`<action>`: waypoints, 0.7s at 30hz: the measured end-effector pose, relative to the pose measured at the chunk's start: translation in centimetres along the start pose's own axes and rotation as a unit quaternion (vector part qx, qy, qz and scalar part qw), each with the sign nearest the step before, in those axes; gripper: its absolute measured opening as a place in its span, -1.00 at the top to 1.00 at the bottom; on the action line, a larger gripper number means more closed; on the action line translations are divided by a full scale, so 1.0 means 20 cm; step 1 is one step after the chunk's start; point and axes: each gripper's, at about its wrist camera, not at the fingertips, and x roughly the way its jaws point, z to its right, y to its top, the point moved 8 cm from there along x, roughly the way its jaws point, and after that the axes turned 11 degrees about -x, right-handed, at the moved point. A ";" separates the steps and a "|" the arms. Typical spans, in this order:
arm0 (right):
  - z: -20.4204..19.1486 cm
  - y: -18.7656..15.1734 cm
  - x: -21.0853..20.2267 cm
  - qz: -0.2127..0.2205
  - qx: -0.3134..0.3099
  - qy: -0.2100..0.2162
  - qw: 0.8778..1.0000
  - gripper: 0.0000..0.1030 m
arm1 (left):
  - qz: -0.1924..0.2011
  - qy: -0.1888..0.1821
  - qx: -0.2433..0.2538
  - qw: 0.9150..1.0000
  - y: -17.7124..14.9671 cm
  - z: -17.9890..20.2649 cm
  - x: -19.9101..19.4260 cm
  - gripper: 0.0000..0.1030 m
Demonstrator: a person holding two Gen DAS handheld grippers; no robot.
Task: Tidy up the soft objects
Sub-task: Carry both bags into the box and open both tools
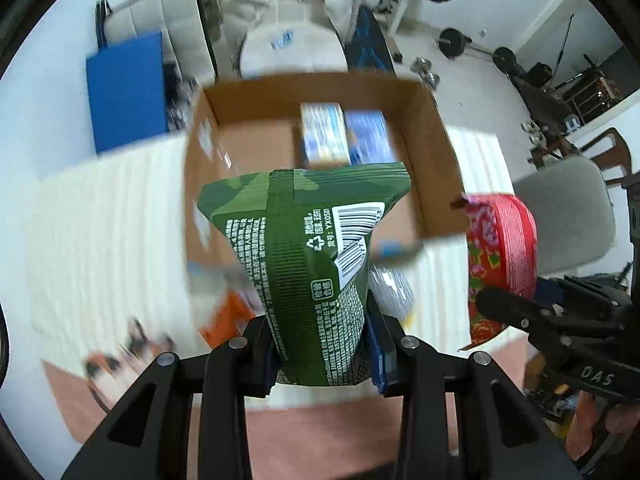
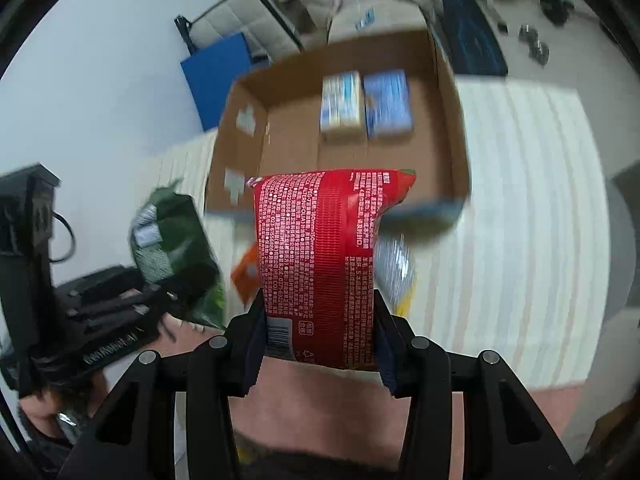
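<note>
My left gripper (image 1: 320,344) is shut on a green soft pack (image 1: 308,256) and holds it in the air before an open cardboard box (image 1: 436,152). My right gripper (image 2: 320,336) is shut on a red soft pack (image 2: 320,256), also held above the table in front of the box (image 2: 452,120). Two blue and white packs (image 2: 366,102) lie side by side at the far side of the box floor. The red pack (image 1: 500,256) shows at the right of the left wrist view; the green pack (image 2: 172,240) shows at the left of the right wrist view.
A white ribbed cloth (image 2: 520,208) covers the table under the box. An orange pack (image 2: 248,272) and a silvery pack (image 2: 394,268) lie on it near the box's front edge. A grey chair (image 1: 568,208) stands at the right; gym weights (image 1: 452,40) lie on the floor beyond.
</note>
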 end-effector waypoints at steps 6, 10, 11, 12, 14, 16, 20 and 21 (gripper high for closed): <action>0.10 0.36 0.18 -0.024 0.006 -0.031 0.999 0.05 | -0.013 0.033 0.013 0.999 0.35 -0.07 0.20 0.37; 0.17 0.51 0.37 -0.059 0.008 -0.061 0.996 0.05 | -0.034 0.066 0.020 0.997 0.55 -0.11 0.40 0.37; 0.18 0.53 0.41 -0.066 0.012 -0.064 0.996 0.05 | -0.047 0.072 0.024 0.996 0.60 -0.12 0.49 0.37; 0.21 0.54 0.47 -0.077 0.015 -0.069 0.995 0.05 | -0.053 0.075 0.024 0.995 0.62 -0.13 0.53 0.37; 0.24 0.55 0.57 -0.093 0.025 -0.070 0.993 0.05 | -0.070 0.084 0.026 0.994 0.68 -0.12 0.63 0.37; 0.28 0.54 0.66 -0.109 0.036 -0.068 0.991 0.05 | -0.089 0.091 0.027 0.991 0.72 -0.13 0.73 0.37; 0.34 0.52 0.80 -0.134 0.051 -0.068 0.987 0.05 | -0.117 0.103 0.045 0.987 0.77 -0.14 0.92 0.37; 0.35 0.52 0.82 -0.138 0.053 -0.071 0.986 0.05 | -0.126 0.102 0.047 0.986 0.77 -0.14 0.97 0.37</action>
